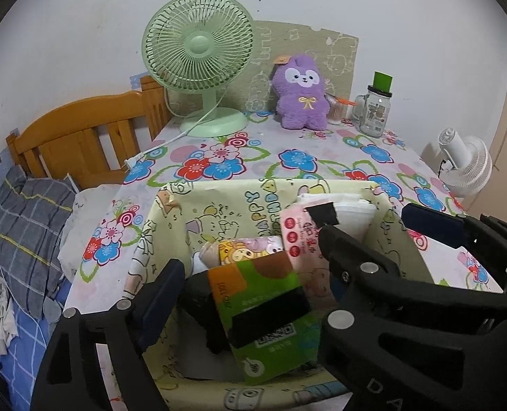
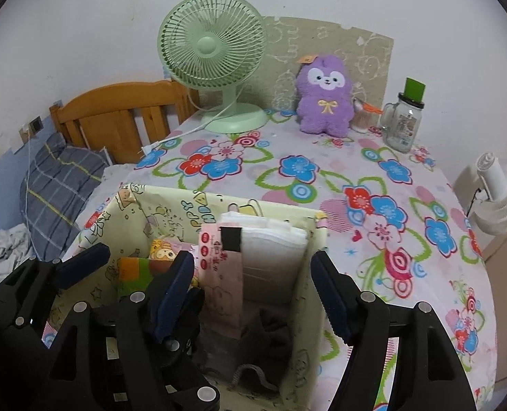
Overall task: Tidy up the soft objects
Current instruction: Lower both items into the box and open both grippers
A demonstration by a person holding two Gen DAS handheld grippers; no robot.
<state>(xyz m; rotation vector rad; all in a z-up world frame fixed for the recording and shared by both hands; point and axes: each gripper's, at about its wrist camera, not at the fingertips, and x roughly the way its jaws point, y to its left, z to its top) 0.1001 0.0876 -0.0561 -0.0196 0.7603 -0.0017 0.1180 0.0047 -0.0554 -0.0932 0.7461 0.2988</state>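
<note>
Pale-yellow cartoon-print fabric forms the storage box, low centre on the floral tabletop. The left wrist view shows the green tissue pack at lower centre, tilted inside the box between the left gripper fingers, which stand apart; contact cannot be told. The right wrist view alone shows the white folded stack upright beside the pink pack, with dark cloth beneath. The right gripper fingers stand apart, straddling the box's right wall.

Dim, even indoor light, soft shadows, sharp focus, strong fisheye bending and dark corners.
</note>
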